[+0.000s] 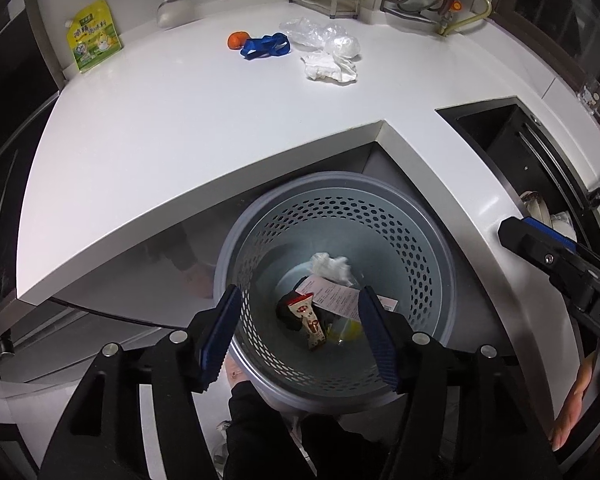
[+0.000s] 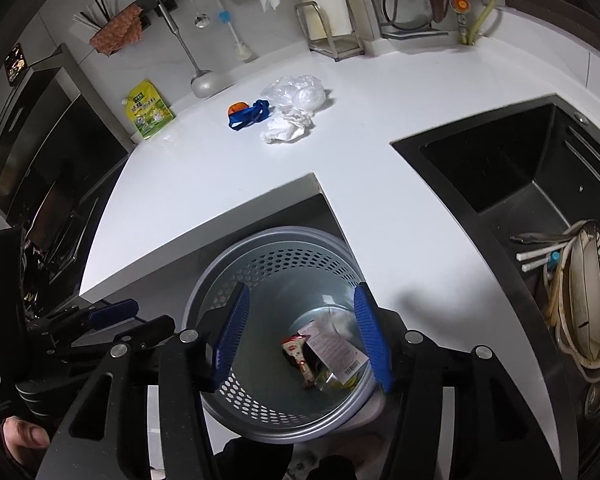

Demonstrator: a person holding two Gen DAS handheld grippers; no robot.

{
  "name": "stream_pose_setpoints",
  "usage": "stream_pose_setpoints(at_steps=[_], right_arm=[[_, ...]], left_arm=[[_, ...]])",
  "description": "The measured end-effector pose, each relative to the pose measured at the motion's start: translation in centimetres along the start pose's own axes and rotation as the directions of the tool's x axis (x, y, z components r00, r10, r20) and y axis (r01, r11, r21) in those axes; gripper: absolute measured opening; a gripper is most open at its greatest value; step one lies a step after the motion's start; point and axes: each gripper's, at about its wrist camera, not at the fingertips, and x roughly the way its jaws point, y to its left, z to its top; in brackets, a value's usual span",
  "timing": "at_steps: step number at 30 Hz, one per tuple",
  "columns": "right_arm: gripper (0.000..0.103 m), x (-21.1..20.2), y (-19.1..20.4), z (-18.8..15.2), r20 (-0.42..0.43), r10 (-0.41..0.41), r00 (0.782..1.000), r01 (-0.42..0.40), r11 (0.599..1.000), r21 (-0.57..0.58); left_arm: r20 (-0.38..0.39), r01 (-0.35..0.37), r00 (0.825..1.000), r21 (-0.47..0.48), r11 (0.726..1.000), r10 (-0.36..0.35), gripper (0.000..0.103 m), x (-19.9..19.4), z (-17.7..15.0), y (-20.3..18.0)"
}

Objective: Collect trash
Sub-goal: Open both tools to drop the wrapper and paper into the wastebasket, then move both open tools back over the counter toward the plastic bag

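A grey perforated trash bin (image 1: 432, 252) (image 2: 204, 304) stands on the floor below the counter's inner corner. At its bottom lie a crumpled tissue (image 1: 332, 264), a printed receipt (image 1: 334, 294) (image 2: 334, 346) and a red and white wrapper (image 1: 310, 320) (image 2: 298, 354). My left gripper (image 1: 300, 332) hangs open above the bin with nothing between its fingers. My right gripper (image 2: 302, 332) is open over the bin too, empty. On the white counter (image 1: 180, 132) (image 2: 400, 152) remain a white tissue (image 1: 330, 66) (image 2: 286, 128), clear plastic wrap (image 1: 320, 34) (image 2: 296, 94), a blue strap (image 1: 266, 46) (image 2: 250, 116) and an orange fruit (image 1: 236, 40) (image 2: 236, 108).
A yellow-green pouch (image 1: 94, 36) (image 2: 150, 110) leans at the counter's back left. A black sink (image 2: 520, 176) (image 1: 512, 140) with dirty dishes (image 2: 584, 300) lies to the right. A ladle (image 2: 204, 80), a paper roll holder and a lid rack stand along the back wall.
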Motion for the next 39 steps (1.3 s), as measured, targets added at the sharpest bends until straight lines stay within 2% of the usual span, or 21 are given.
stream_pose_setpoints(at_steps=[3,7,11,23,29,39], right_arm=[[0.054,-0.2,-0.1,0.1,0.0,-0.002,1.0,0.002,1.0,0.0],[0.057,-0.6,-0.2,0.4,0.012,-0.006,1.0,0.006,1.0,0.0],[0.06,-1.2,-0.4,1.0,0.026,-0.01,1.0,0.01,1.0,0.0],[0.067,-2.5,0.6,3.5,0.076,0.0,0.997,0.002,0.999,-0.034],[0.069,-2.0,1.6,4.9,0.093,0.007,0.996,-0.003,0.999,-0.039],[0.07,0.9,3.5,7.5,0.098,-0.004,0.995,0.006,1.0,-0.012]], left_arm=[[0.01,-0.003,1.0,0.002,1.0,0.003,0.061,-0.3,0.3,-0.1],[0.032,-0.01,0.999,-0.006,1.0,0.01,0.067,-0.8,0.9,0.0],[0.052,-0.018,0.998,-0.013,1.0,0.019,0.067,-1.6,1.9,0.3],[0.144,-0.056,0.988,-0.051,0.997,0.063,0.08,-5.1,4.3,2.2],[0.172,-0.073,0.981,-0.07,0.995,0.085,0.084,-6.1,5.5,3.9],[0.19,-0.058,0.98,-0.043,0.997,0.065,0.084,-5.4,8.3,6.9]])
